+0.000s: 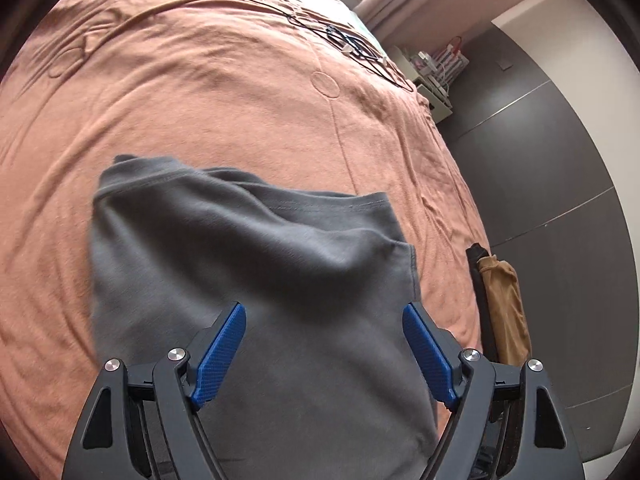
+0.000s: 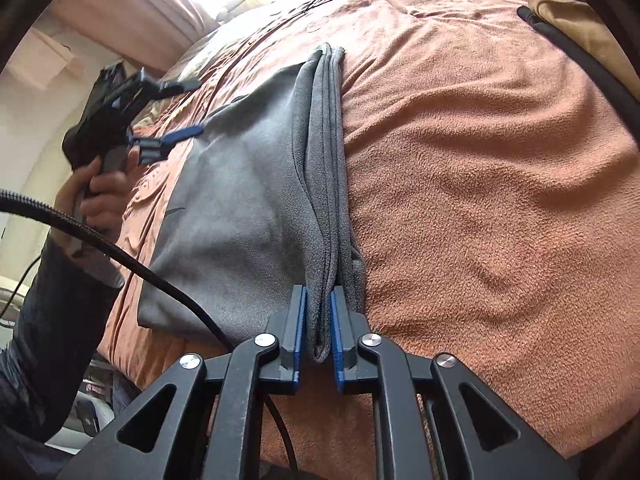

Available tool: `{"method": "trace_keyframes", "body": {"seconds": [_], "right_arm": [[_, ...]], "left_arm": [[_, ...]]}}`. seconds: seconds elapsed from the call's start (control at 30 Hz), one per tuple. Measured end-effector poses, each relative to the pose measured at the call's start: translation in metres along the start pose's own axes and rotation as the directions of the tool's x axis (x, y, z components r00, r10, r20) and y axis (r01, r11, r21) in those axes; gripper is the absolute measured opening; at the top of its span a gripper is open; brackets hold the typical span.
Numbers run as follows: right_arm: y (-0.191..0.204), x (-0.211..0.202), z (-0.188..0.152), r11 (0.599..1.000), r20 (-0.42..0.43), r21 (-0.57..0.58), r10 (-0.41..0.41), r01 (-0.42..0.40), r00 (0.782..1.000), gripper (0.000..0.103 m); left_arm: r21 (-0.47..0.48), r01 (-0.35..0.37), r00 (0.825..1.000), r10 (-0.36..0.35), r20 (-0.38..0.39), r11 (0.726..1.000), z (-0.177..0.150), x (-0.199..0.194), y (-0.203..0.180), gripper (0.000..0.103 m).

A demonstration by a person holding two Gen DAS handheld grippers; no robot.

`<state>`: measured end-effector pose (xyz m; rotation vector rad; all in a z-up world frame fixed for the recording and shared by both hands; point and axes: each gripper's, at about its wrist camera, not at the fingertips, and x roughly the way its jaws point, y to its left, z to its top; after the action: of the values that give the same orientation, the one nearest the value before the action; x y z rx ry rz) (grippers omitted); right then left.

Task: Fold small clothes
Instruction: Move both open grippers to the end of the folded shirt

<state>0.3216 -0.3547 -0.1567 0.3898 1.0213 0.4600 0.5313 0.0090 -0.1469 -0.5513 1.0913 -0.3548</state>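
The grey garment (image 1: 256,264) lies folded on the rust-coloured bedspread (image 1: 200,92), close to the bed's near edge, its stacked fold edges forming a thick ridge along one side (image 2: 326,168). That ridge sits between the blue pads of the right gripper (image 2: 318,328), whose jaws are only a little apart with the cloth layers filling the gap; whether the pads press firmly on the cloth I cannot tell. The left gripper (image 1: 324,344) hangs over the garment with its jaws spread wide and nothing between them; the other view shows it off to the garment's far side, in a person's hand (image 2: 96,192).

The risk, as I judge it, is the layered edge: if the right gripper pulls away while cloth clings to a pad, the stack could slide apart or drag toward the bed's edge. The soft, wrinkled bedspread may bunch underneath too.

A black cable (image 2: 132,256) trails across the garment's near corner and could snag it. Folded tan and black clothes (image 1: 500,304) rest at the bed's side edge, well apart. Thin wires (image 1: 352,46) lie near the far edge, out of the way.
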Motion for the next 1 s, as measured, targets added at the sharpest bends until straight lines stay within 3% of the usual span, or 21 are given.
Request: {"method": "trace_keyframes", "body": {"seconds": [0.03,0.1,0.13,0.3,0.47,0.73,1.0], "right_arm": [[0.001,-0.003,0.000,1.000,0.011,-0.002,-0.009,0.009,1.000,0.022],[0.002,-0.007,0.001,0.999,0.026,-0.001,-0.036,0.036,0.999,0.043],[0.002,-0.009,0.002,0.999,0.033,-0.001,-0.039,0.039,0.999,0.046],[0.001,-0.003,0.010,0.999,0.015,-0.010,-0.048,0.048,0.999,0.046],[0.000,0.015,0.023,0.998,-0.017,-0.029,-0.052,0.052,0.998,0.046],[-0.010,0.034,0.028,0.999,-0.039,0.014,0.032,-0.031,0.999,0.046],[-0.006,0.051,0.037,0.999,-0.081,0.015,0.032,-0.031,0.996,0.046]], "left_arm": [[-0.001,-0.012,1.000,0.012,0.002,1.000,-0.007,-0.006,0.005,0.082],[-0.009,-0.027,1.000,0.027,0.004,1.000,-0.017,-0.016,0.015,0.082],[-0.013,-0.031,0.999,0.031,0.007,0.999,-0.025,-0.022,0.021,0.082],[-0.037,-0.065,0.998,0.065,0.005,0.997,-0.061,-0.041,0.044,0.082],[-0.091,-0.053,0.999,0.054,0.007,0.994,-0.097,-0.055,0.066,0.081],[-0.180,-0.020,1.000,0.020,-0.002,0.983,-0.142,-0.063,0.083,0.053],[-0.279,0.099,0.995,-0.100,0.010,0.955,-0.176,-0.058,0.094,0.044]]}}
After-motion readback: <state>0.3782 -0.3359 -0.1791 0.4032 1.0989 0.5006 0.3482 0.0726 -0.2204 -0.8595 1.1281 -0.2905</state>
